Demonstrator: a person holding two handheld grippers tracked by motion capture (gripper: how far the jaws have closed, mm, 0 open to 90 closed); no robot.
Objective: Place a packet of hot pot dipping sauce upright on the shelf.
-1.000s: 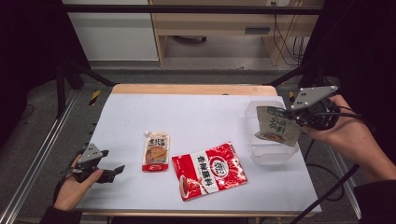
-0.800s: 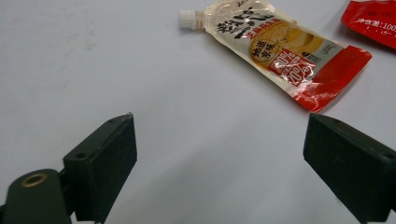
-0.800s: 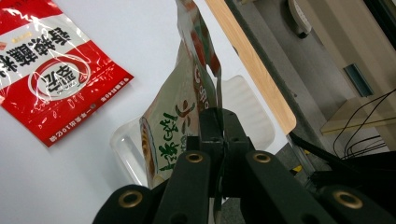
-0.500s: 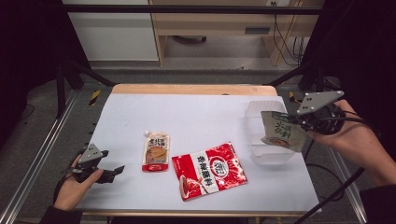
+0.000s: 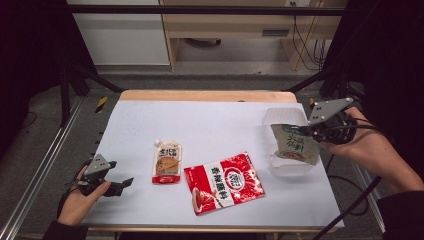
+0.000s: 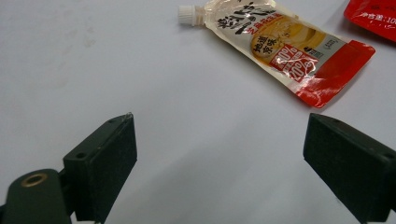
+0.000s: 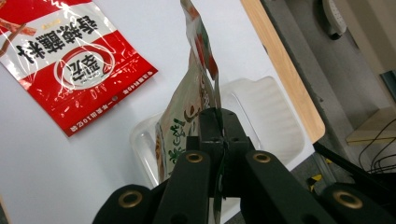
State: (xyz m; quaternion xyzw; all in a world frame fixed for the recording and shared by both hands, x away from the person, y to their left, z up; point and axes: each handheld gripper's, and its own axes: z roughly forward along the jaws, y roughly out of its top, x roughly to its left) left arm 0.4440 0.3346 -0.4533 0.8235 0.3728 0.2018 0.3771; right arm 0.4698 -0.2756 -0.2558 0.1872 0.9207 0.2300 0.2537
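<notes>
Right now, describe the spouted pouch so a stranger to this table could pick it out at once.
Start at the white table and go to its near left part, between the left gripper and the big red packet. The spouted pouch lies flat there. Unlike its neighbours it is small and narrow, with a white screw cap and a red bottom edge.

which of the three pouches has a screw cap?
The small spouted pouch, nearest the open left gripper: white cap at one corner. The big red packet and the green-print one in the right gripper are flat, capless.
</notes>
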